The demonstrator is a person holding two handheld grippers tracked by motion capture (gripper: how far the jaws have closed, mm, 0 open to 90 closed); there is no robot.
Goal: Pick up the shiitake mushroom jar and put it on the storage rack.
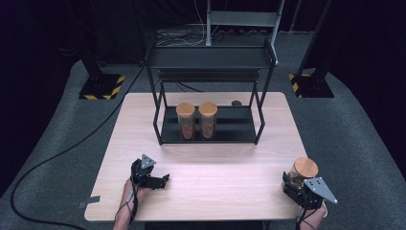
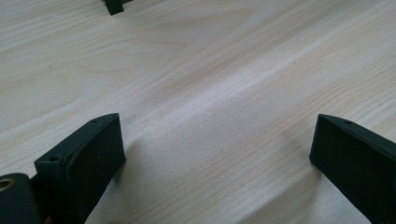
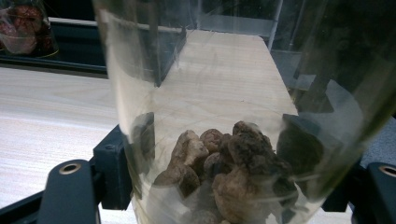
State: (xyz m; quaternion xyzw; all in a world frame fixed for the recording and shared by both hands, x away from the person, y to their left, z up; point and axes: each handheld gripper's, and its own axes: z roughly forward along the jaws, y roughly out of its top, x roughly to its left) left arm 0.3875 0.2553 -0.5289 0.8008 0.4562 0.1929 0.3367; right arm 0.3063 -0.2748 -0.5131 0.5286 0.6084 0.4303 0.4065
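High view: a glass jar point(image 1: 303, 171) with a round wooden lid stands upright near the table's point(image 1: 210, 187) right front corner, well clear of the black rack point(image 1: 210, 125) holding two like jars point(image 1: 197, 120); the right gripper point(image 1: 298, 183) clamps it.

Left gripper view: the left gripper point(image 2: 217, 149) jaws stand apart over bare wood.

Right gripper view: brown lumps point(image 3: 224, 168) fill the jar's bottom, pads pressed on the glass.

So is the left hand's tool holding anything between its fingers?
No, the left gripper has its fingers spread wide over bare table, nothing between them.
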